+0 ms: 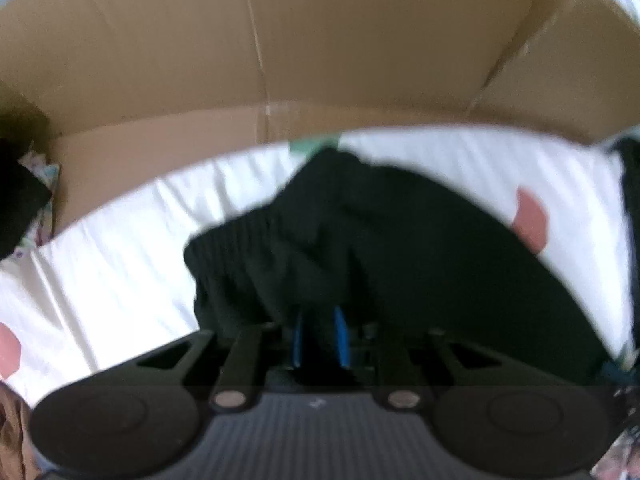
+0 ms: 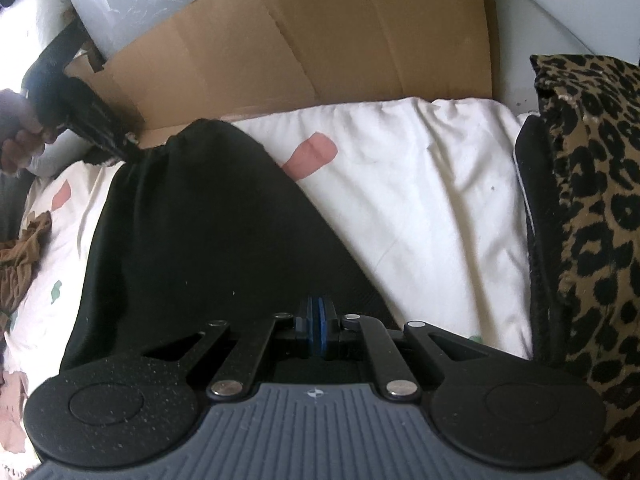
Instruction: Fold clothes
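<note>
A black garment (image 2: 192,232) lies spread across the white bed sheet (image 2: 420,208), its gathered waistband at the far end. My right gripper (image 2: 318,316) is shut, blue pads pressed together on the garment's near edge, and the cloth runs taut away from it. In the right wrist view a hand holds my left gripper (image 2: 134,148) at the upper left, where it pinches the waistband corner. The left wrist view is blurred: the black garment (image 1: 400,240) bunches over my left gripper (image 1: 320,332), whose blue pads stand a narrow gap apart with cloth between them.
A flattened cardboard sheet (image 2: 320,40) leans behind the bed. A leopard-print cloth (image 2: 592,220) with a black item (image 2: 536,184) beside it lies at the right. A brown garment (image 2: 20,264) sits at the left edge. The sheet bears pink and green patches.
</note>
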Motion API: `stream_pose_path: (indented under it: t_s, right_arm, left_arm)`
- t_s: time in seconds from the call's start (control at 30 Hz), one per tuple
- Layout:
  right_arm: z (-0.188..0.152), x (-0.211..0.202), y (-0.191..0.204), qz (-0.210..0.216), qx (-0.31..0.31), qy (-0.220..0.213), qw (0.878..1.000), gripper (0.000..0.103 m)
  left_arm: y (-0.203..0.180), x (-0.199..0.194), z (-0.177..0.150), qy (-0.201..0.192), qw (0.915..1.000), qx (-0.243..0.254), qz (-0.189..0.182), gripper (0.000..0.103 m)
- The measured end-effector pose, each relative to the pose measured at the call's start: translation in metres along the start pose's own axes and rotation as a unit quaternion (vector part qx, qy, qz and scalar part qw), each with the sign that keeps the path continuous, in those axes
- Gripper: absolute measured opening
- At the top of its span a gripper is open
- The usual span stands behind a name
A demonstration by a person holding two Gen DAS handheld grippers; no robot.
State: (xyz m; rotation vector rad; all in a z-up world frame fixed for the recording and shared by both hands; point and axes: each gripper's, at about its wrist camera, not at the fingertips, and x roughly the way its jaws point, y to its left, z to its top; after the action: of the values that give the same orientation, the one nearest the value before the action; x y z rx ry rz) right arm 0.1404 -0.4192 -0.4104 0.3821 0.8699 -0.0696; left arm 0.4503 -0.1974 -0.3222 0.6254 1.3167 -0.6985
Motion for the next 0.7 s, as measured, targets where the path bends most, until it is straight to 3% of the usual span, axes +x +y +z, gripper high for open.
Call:
stream_pose_path:
  t_s: [0.3,0.43,0.57,0.7]
  right_arm:
    - [-0.012,0.004,-0.022,-0.051,0.02,0.01,0.998,0.006]
    - [-0.018,-0.002,-0.027,-0.049,0.04,0.009,0.998,0.006]
    - [-0.024,-0.01,-0.026,-0.048,0.066,0.001,0.997,0.004]
    - [-0.026,-0.016,-0.015,-0.042,0.053,-0.005,0.998,0.004]
  left_arm:
    - [0.008,0.034,-0.008,0.004,0.9994,-0.021,0.028,0.012]
    - [0.001,0.011,-0.011,0.002,0.9993,-0.001,0.037,0.014]
    - [0.001,-0.024,-0.024,-0.017,0.9996,0.003,0.024,0.028]
    - [-0.003,-0.044,-0.047,-0.019,0.9996,0.018,0.009,0.028]
